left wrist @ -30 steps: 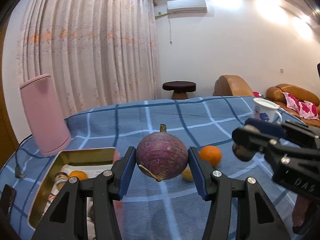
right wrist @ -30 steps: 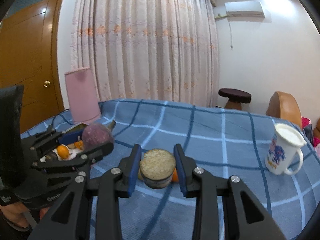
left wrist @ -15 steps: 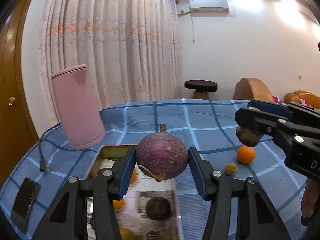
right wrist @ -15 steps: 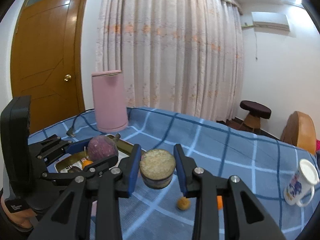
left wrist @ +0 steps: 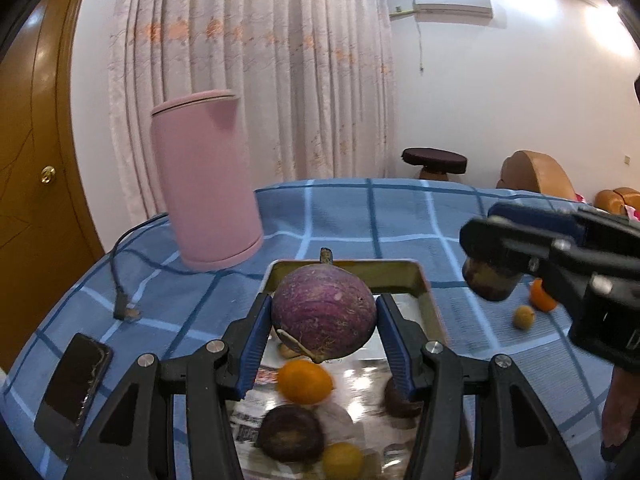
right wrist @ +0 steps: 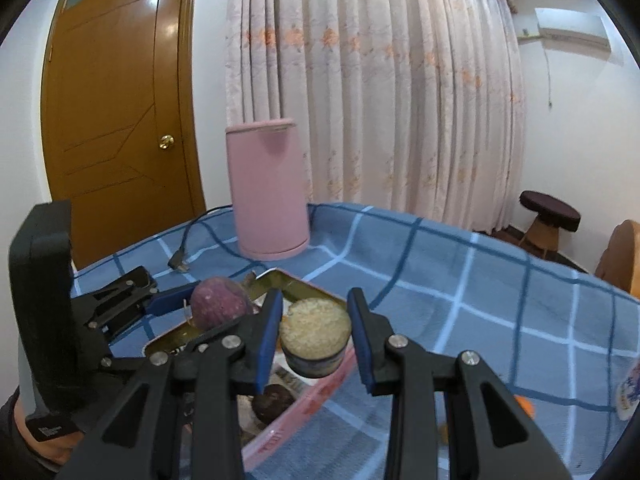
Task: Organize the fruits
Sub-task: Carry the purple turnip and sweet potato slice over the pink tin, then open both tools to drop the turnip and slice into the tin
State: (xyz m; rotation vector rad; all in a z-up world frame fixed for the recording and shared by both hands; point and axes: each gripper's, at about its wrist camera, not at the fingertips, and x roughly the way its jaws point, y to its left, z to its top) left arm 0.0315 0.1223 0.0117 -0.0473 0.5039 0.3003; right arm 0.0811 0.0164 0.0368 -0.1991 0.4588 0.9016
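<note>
My left gripper (left wrist: 324,326) is shut on a round purple fruit (left wrist: 324,316) with a stem, held above a gold-rimmed metal tray (left wrist: 424,284). The tray holds an orange (left wrist: 305,382), a dark purple fruit (left wrist: 290,432) and a yellow fruit (left wrist: 342,460). My right gripper (right wrist: 316,338) is shut on a dark round fruit with a pale cut top (right wrist: 315,334), just over the tray's right edge (right wrist: 304,282). It shows at the right of the left wrist view (left wrist: 490,280). An orange (left wrist: 542,298) and a small yellow fruit (left wrist: 524,317) lie on the blue checked cloth.
A tall pink canister (left wrist: 204,184) stands behind the tray, with a power cord (left wrist: 120,280) beside it. A black phone (left wrist: 74,380) lies at the left edge. A white mug (right wrist: 630,390) stands at the far right. A stool (left wrist: 434,160) and sofa are beyond the table.
Both grippers have swung left with their fruits. The tray now lies directly under the left gripper, and the right gripper has come over the tray's right edge. The loose fruits fell behind to the right.
</note>
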